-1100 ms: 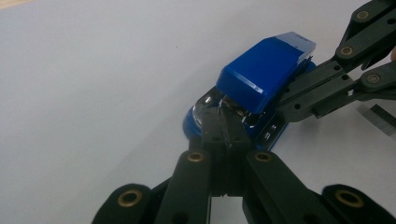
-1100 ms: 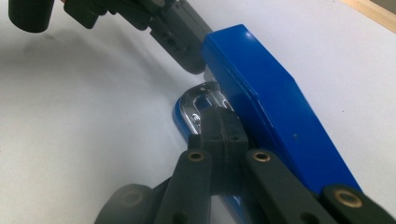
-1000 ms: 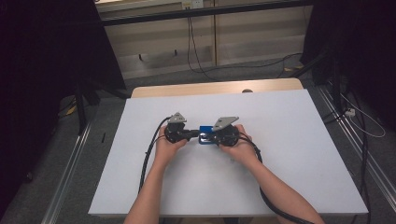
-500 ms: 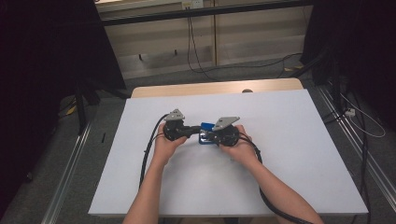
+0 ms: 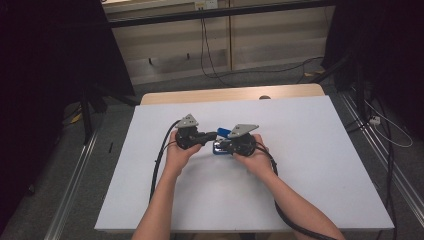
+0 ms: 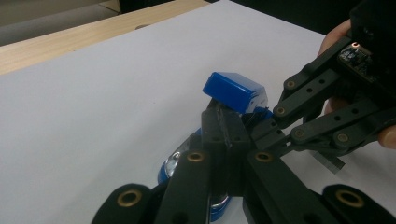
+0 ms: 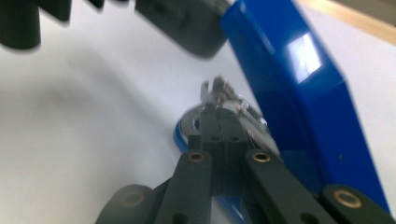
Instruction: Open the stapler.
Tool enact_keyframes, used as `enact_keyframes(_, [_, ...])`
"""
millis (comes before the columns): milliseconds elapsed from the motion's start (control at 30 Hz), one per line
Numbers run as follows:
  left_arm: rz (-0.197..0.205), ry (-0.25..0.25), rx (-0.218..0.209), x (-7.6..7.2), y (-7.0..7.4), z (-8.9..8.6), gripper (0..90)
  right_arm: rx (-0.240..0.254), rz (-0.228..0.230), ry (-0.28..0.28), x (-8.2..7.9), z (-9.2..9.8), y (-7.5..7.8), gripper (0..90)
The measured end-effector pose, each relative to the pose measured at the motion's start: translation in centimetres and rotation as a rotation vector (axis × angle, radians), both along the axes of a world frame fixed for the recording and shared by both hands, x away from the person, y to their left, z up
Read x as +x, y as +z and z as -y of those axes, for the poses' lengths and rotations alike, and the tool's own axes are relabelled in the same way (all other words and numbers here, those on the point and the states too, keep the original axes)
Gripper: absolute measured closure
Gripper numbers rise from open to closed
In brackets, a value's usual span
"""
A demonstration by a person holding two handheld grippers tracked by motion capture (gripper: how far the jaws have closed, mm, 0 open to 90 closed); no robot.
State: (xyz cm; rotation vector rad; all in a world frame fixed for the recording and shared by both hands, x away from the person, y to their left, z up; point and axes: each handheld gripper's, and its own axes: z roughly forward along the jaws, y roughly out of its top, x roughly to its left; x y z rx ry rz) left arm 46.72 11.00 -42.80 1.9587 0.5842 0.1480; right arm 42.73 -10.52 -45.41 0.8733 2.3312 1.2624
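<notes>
Item: small blue stapler (image 5: 222,141), mid-table, nearer the far edge, lid tipped up; left gripper (image 6: 223,122) closed beneath the lid, right gripper (image 7: 217,103) closed on its metal inner part; step apparently opening or reloading, next needing steady counter-hold.

High view looks forward and down on the table (image 5: 310,165) from above; both gripper views sit close along their jaws, sharing the blue stapler (image 6: 236,92).

My forearms are bare, no sleeves. Both my tongs, left gripper (image 5: 212,135) and right gripper (image 5: 220,145), are black with brass-coloured pivot screws, grey triangular top plates, thick black cables.
</notes>
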Motion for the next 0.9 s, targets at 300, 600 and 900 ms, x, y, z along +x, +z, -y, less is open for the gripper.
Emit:
enact_keyframes(300, [0.01,0.007,-0.01,-0.1,0.2,0.1,89.8,0.048,0.05,-0.076,-0.2,-0.2,0.1,90.0])
enact_keyframes(600, [0.011,0.014,0.002,0.1,-0.1,0.0,87.9,0.044,0.071,-0.109,-0.4,-0.9,-0.1,90.0])
enact_keyframes(900, [0.007,0.015,-0.02,0.1,-0.2,0.0,88.1,0.054,0.1,-0.133,-0.6,-1.0,-0.2,90.0])
